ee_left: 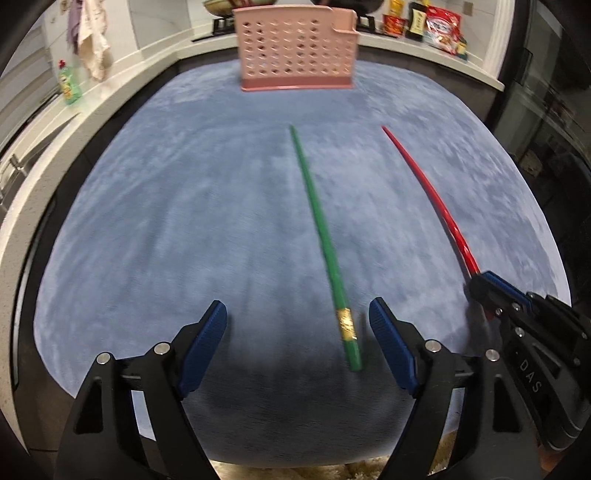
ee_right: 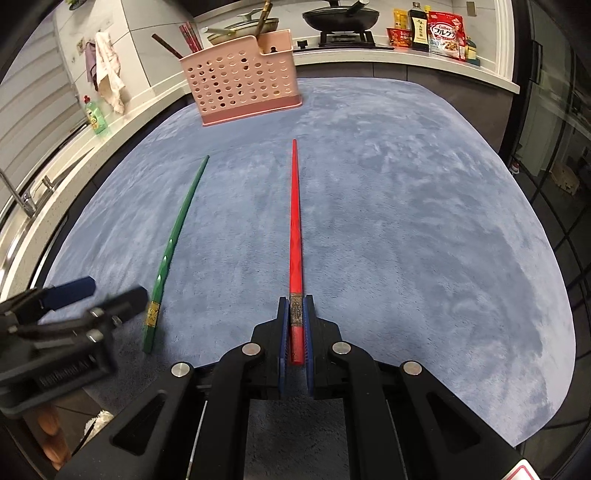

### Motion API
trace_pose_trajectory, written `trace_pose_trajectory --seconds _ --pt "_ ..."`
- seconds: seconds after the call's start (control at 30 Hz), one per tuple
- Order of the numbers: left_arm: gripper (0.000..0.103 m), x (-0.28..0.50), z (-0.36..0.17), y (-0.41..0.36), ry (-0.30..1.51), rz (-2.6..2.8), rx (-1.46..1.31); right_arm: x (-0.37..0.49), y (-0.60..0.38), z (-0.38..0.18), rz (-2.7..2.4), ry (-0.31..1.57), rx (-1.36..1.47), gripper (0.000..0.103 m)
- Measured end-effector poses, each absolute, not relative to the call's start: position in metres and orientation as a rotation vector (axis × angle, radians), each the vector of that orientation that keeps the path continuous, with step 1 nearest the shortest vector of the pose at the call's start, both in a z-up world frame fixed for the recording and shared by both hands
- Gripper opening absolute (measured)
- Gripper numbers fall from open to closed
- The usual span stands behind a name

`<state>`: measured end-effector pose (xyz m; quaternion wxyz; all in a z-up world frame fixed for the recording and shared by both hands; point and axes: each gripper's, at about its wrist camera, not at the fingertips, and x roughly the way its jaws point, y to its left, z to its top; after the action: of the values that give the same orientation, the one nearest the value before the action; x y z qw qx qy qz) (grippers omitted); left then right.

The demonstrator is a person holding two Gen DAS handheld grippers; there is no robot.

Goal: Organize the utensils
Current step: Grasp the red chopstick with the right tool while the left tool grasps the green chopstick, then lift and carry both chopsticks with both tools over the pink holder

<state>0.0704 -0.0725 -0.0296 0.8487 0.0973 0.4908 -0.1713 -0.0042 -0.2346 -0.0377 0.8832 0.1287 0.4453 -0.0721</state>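
Note:
A green chopstick (ee_left: pixel 321 236) lies on the blue mat (ee_left: pixel 184 221), its gold-banded thick end between the fingers of my open left gripper (ee_left: pixel 297 317), closer to the right finger. My right gripper (ee_right: pixel 295 314) is shut on the thick end of a red chopstick (ee_right: pixel 294 221), which points toward the far side. The red chopstick (ee_left: pixel 424 188) and right gripper (ee_left: pixel 491 284) also show at the right of the left wrist view. The green chopstick (ee_right: pixel 173 243) and left gripper (ee_right: pixel 99 291) show at the left of the right wrist view. A pink perforated utensil basket (ee_right: pixel 243 79) stands at the mat's far edge, holding several chopsticks.
The basket (ee_left: pixel 295 48) is straight ahead in the left wrist view. A counter runs behind with a pan on a stove (ee_right: pixel 341 18), food packets (ee_right: pixel 443 33), a green dish-soap bottle (ee_right: pixel 96 116) and a hanging cloth (ee_right: pixel 109 70). A sink faucet (ee_right: pixel 18 195) is at the left.

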Motion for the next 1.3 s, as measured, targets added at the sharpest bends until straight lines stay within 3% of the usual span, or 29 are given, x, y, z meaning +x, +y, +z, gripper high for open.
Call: trace_pose_trajectory --seconds 0.23,0.43,0.7,1.3 --pt "0.068 0.072 -0.045 -0.076 1.089 -0.357 0.208 -0.005 -0.237 -0.038 -0.151 0.926 0.282 0.007" --pt "0.05 0.072 -0.044 -0.071 1.086 -0.354 0.195 -0.004 -0.237 -0.04 -0.146 0.933 0.286 0.007" --pt "0.01 0.074 -0.04 -0.063 1.085 -0.346 0.185 -0.002 -0.233 -0.038 -0.133 0.928 0.273 0.007" --pt "0.008 0.082 0.006 -0.04 0.994 -0.318 0.114 0.004 -0.232 -0.001 -0.095 0.851 0.241 0.007"
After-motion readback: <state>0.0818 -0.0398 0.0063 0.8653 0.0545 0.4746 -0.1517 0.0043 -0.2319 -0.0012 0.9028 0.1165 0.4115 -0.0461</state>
